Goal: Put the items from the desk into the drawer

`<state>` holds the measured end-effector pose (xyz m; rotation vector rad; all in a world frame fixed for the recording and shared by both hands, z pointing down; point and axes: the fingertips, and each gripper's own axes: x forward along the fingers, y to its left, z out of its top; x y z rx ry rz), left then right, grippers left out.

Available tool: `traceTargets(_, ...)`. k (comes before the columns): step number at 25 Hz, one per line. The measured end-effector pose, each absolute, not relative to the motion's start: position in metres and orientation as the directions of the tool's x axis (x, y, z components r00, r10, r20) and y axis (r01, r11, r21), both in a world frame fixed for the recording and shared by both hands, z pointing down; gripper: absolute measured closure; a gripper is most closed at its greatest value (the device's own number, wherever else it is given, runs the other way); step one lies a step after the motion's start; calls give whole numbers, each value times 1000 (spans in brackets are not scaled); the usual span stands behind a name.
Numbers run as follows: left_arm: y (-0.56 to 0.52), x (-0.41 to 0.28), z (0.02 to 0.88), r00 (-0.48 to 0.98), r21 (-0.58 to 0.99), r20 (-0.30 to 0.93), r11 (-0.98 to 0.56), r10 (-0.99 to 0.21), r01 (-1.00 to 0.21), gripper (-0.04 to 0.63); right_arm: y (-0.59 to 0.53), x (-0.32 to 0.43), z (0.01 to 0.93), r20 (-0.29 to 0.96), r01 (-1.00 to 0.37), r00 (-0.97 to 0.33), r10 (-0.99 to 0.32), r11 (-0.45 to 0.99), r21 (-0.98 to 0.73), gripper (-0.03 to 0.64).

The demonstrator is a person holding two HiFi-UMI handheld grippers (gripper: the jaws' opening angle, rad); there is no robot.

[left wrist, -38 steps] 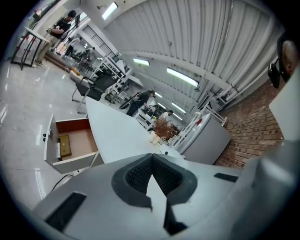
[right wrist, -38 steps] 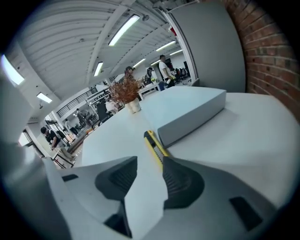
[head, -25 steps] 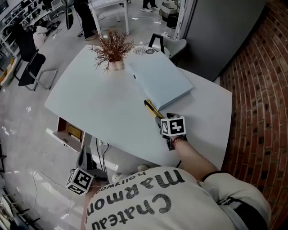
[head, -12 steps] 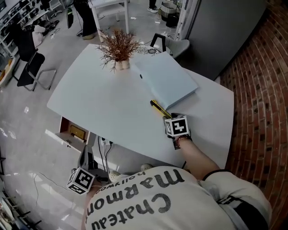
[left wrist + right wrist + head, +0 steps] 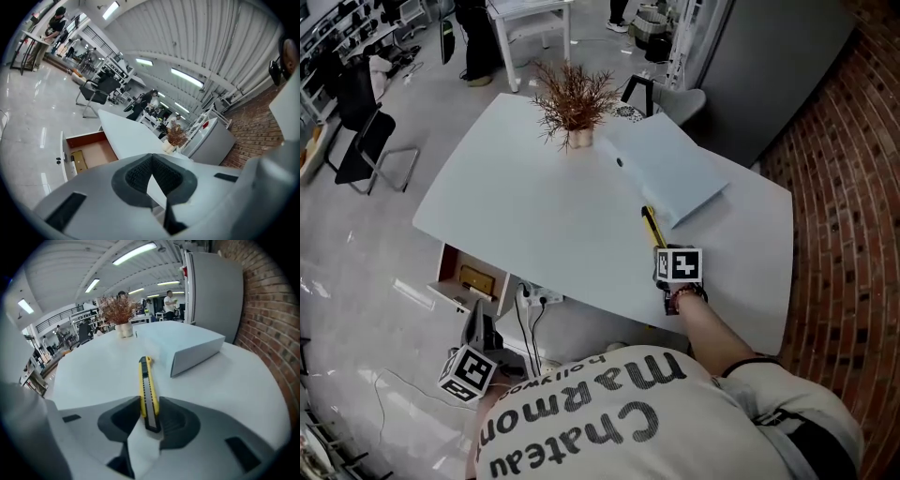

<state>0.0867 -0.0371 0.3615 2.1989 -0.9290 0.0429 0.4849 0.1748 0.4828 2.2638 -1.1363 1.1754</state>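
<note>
A yellow and black utility knife (image 5: 653, 226) lies on the white desk (image 5: 534, 216), beside a pale blue box. My right gripper (image 5: 663, 251) is at the knife's near end. In the right gripper view the knife (image 5: 147, 385) runs between the jaws of the right gripper (image 5: 149, 401), which have just been closing, and both pads touch its sides. My left gripper (image 5: 476, 326) hangs low beside the desk, below the open drawer (image 5: 450, 281). In its own view the left gripper (image 5: 151, 158) is shut on nothing. The drawer (image 5: 93, 138) holds a yellowish item (image 5: 79, 161).
The pale blue box (image 5: 670, 169) lies on the desk's far right part. A vase of dried twigs (image 5: 574, 105) stands at the back. A brick wall (image 5: 848, 187) runs along the right, and a black chair (image 5: 361, 141) stands at the left. Cables and a power strip (image 5: 539, 300) sit under the desk.
The right gripper has slid forward over the knife's near end and stays there. The head view has swung, so the desk sits further right in the picture. The left gripper stays low.
</note>
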Motion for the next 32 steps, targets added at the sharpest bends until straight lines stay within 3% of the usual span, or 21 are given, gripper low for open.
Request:
traceTargets(10, -81, 38, 367, 751, 647, 280, -461, -597, -608, 594, 113, 406, 472, 788, -791, 274, -551, -596, -142, 492)
traceTargets(32, -99, -170, 378, 531, 648, 297, -240, -794, -722, 594, -55, 194, 449, 744, -959, -34, -667, -187, -212, 494)
